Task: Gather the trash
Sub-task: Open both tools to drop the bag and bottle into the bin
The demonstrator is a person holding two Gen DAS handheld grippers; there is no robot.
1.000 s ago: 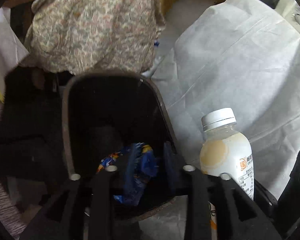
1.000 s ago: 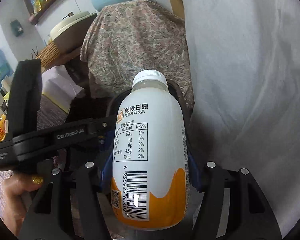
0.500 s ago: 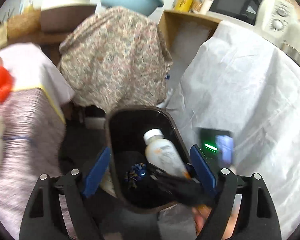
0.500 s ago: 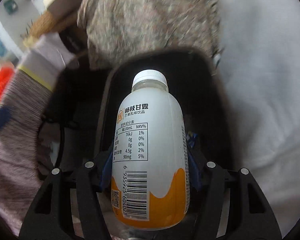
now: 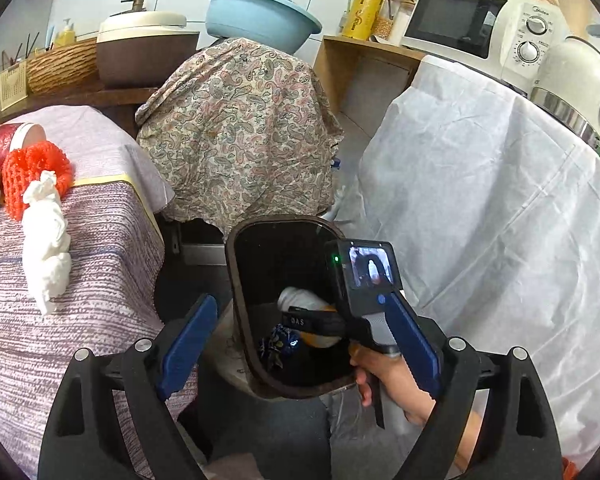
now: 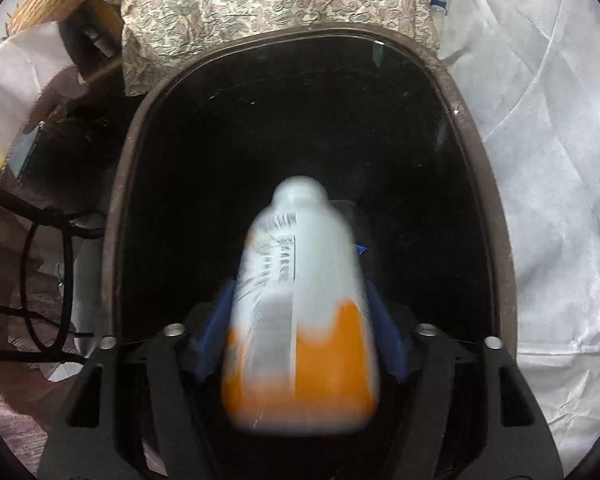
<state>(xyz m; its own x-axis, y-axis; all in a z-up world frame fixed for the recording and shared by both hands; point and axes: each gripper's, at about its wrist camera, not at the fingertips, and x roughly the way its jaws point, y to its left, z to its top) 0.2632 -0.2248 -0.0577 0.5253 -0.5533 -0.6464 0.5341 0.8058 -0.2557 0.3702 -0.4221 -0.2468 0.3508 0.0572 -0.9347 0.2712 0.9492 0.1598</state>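
The right gripper (image 6: 300,320) hangs nose-down inside the mouth of the dark trash bin (image 6: 496,208), and its jaws are opening around the drink bottle (image 6: 300,308), a white plastic one with an orange base and a white cap. The bottle is blurred between the blue pads (image 6: 382,332), cap pointing down into the bin, so it looks to be slipping free rather than firmly held (the blur makes it impossible to tell whether a pad is touching it at all).

From the left wrist view, the left gripper (image 5: 300,340) stands wide with nothing between its fingers, and its jaws are opening too. It hovers above the bin's rim (image 5: 236,304), looking down at a blue snack wrapper (image 5: 280,345) lying at the bottom.

The risks from here, as I judge them:
- The bottle could snag on one pad and swing sideways, striking the bin wall; with the gripper well inside the rim, it would most likely fall in anyway.
- Lifting the right gripper out at an angle could hook the rim and tip the bin.
- More trash waits on the striped cloth (image 5: 100,264) to the left: a twisted white tissue (image 5: 46,240) and an orange foam net (image 5: 32,168). Both are light and soft, so a hurried, shallow pinch could let them slip out.
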